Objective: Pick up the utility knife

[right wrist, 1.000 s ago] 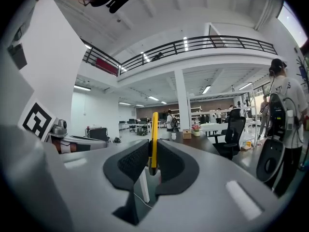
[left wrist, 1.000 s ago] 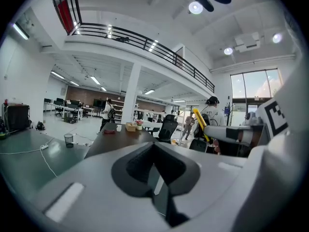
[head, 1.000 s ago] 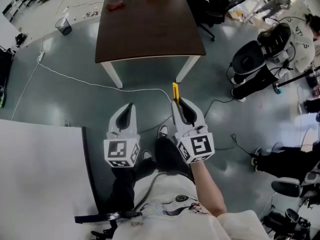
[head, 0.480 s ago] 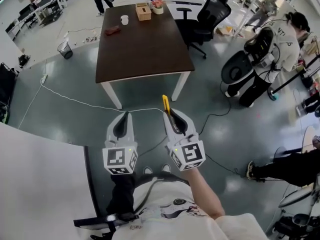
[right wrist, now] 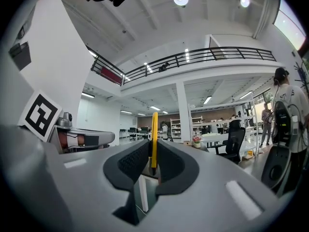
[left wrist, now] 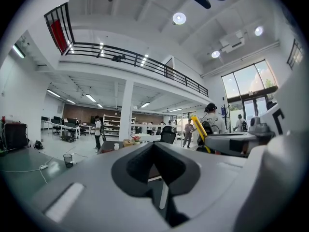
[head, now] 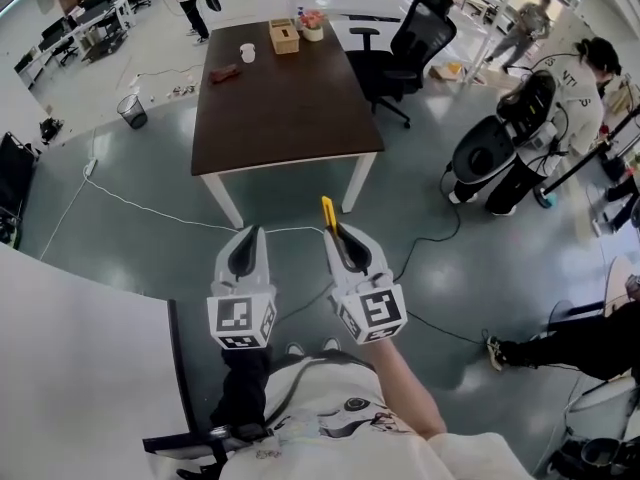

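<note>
A yellow utility knife (head: 328, 214) sticks forward out of my right gripper (head: 343, 238), which is shut on it and held in the air above the floor. From the right gripper view the knife (right wrist: 154, 138) stands upright between the closed jaws. My left gripper (head: 247, 245) hovers beside it on the left, shut with nothing in it. In the left gripper view its jaws are closed and the knife (left wrist: 199, 135) shows off to the right in the other gripper.
A dark brown table (head: 282, 96) on white legs stands ahead, carrying a tissue box (head: 284, 36), a cup (head: 247, 53) and a small red thing (head: 225, 71). A black office chair (head: 406, 46) stands to its right. A white cable (head: 150, 206) runs over the floor. A white surface (head: 80, 368) lies at lower left. People stand at the right.
The view has tilted up, so the table and room sit lower and farther into frame. Both grippers keep their hold and spacing, the knife still in the right one.
</note>
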